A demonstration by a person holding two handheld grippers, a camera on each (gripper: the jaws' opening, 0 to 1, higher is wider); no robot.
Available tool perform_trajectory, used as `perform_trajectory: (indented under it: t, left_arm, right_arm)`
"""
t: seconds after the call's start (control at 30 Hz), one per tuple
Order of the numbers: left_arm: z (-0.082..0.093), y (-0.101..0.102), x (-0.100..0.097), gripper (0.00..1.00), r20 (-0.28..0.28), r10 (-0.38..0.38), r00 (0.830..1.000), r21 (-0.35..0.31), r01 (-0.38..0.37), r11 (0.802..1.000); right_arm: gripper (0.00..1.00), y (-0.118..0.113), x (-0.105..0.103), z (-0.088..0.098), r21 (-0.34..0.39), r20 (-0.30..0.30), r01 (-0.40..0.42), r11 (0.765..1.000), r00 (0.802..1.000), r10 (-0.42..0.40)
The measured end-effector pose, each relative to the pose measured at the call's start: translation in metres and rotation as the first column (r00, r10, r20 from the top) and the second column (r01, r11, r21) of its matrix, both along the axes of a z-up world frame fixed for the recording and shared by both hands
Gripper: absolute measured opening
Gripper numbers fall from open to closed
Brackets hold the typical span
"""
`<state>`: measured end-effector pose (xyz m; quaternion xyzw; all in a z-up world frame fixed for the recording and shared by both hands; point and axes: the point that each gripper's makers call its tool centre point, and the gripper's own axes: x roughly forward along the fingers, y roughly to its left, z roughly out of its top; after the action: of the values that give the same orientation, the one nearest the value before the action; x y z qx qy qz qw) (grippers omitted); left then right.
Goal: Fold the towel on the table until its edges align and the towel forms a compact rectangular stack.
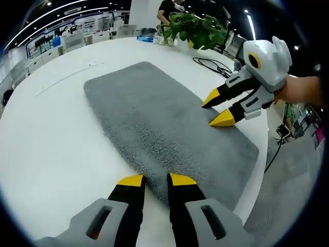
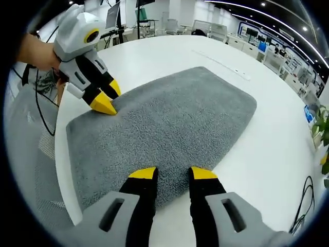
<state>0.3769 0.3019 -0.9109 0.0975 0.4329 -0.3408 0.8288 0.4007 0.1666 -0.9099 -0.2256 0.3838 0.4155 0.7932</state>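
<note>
A grey towel [image 1: 164, 123] lies flat and unfolded on the white table [image 1: 51, 128]. My left gripper [image 1: 157, 180] is open at one long edge, and the towel's border sits between its yellow fingertips. My right gripper [image 1: 218, 109] reaches in from the right, open, with its tips just over the opposite long edge. In the right gripper view the towel [image 2: 175, 118] spreads out ahead. There my right gripper [image 2: 173, 174] is open at the near edge. The left gripper [image 2: 108, 98] stands open over the far left edge, held by a hand.
A potted plant [image 1: 198, 28], black cables [image 1: 213, 64] and a small blue item [image 1: 146, 37] sit at the table's far end, where a person [image 1: 169, 7] stands. The table edge [image 1: 262, 170] drops to the floor close to the towel. Another cable [image 2: 303, 206] lies at the lower right.
</note>
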Motion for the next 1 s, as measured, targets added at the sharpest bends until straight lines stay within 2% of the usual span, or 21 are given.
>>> perform_trajectory:
  t: [0.13,0.2,0.3,0.43,0.5,0.57,0.63,0.8,0.87,0.97,1.0]
  left_arm:
    - [0.002,-0.004,0.0,0.22,0.012,-0.002,1.0,0.016,0.001,1.0]
    - [0.005,-0.004,0.0,0.22,0.044,-0.031,0.999,0.031,0.03,0.999]
    - [0.014,-0.002,-0.003,0.26,0.068,-0.02,0.997,0.026,0.018,0.999]
    - [0.024,0.007,-0.004,0.26,0.111,-0.006,0.994,0.048,0.001,0.999]
    - [0.03,0.01,-0.007,0.26,0.124,0.009,0.992,0.038,-0.014,0.999]
    - [0.036,0.008,-0.012,0.27,0.146,0.001,0.989,0.019,-0.003,1.0]
    - [0.04,0.004,-0.017,0.27,0.167,-0.045,0.985,0.032,0.04,0.999]
    - [0.047,-0.004,-0.03,0.28,0.155,-0.034,0.987,0.014,0.032,0.999]
    - [0.049,-0.01,-0.036,0.28,0.159,-0.053,0.986,0.015,0.051,0.999]
    - [0.048,-0.019,-0.046,0.28,0.159,-0.094,0.983,0.0,0.095,0.995]
    - [0.047,-0.027,-0.055,0.29,0.143,-0.113,0.983,-0.036,0.12,0.992]
  right_arm:
    - [0.24,-0.004,-0.001,0.0,0.015,-0.007,0.012,1.0,1.0,-0.012]
    - [0.24,-0.003,0.0,0.001,0.037,-0.016,0.034,0.999,0.999,-0.033]
    - [0.25,-0.002,0.0,0.004,0.096,-0.026,0.067,0.993,0.998,-0.065]
    - [0.28,-0.003,0.003,0.007,0.122,-0.005,0.059,0.991,0.998,-0.059]
    - [0.32,0.002,0.003,0.013,0.152,0.018,0.047,0.987,0.999,-0.05]
    - [0.35,0.008,0.003,0.022,0.196,0.031,0.031,0.98,0.999,-0.038]
    - [0.38,0.013,0.001,0.032,0.233,0.062,-0.006,0.972,0.998,-0.008]
    - [0.4,0.015,-0.016,0.044,0.281,0.068,-0.03,0.959,0.998,0.011]
    - [0.4,0.018,-0.031,0.046,0.255,0.091,-0.103,0.961,0.992,0.082]
    - [0.41,0.02,-0.046,0.044,0.242,0.1,-0.183,0.953,0.981,0.164]
    - [0.41,0.022,-0.05,0.044,0.254,0.099,-0.193,0.948,0.98,0.173]
